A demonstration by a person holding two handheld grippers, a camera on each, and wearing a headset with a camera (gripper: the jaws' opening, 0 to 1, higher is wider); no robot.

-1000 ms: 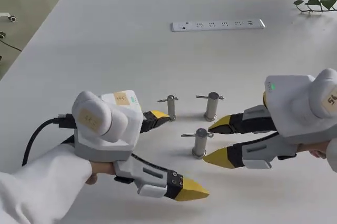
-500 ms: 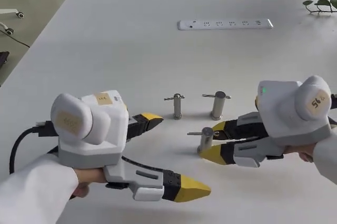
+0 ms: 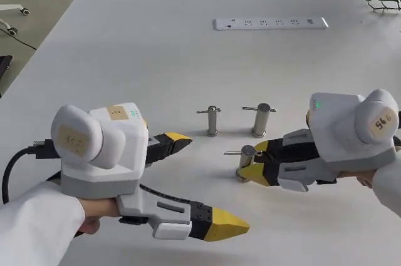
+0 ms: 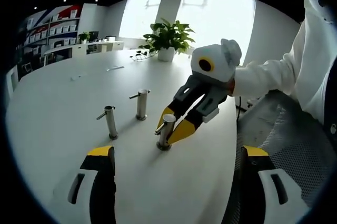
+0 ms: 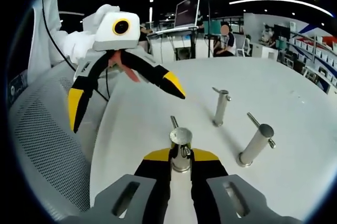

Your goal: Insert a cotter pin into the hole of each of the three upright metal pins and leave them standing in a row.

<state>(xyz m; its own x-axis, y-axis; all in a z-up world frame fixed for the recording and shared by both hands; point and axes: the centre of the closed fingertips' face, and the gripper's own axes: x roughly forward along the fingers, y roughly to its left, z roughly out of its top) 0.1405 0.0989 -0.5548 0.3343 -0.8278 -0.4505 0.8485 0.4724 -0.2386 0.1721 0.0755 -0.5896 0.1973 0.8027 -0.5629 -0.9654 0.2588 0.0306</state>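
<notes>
Right gripper (image 3: pixel 251 161) low, jaws clamping nearest pin (image 3: pixel 247 152); left gripper (image 3: pixel 217 183) spread wide

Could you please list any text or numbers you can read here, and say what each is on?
"56", roughly, rotated: tan sticker on the right gripper, which clasps the near metal pin.
Two tan stickers on the left gripper: marks too faint to read.
Power strip: no legible print.

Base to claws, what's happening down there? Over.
Left claw open, hovering. Right claw shut on near pin. Other two pins upright, all cotters in. Nothing blocking.
</notes>
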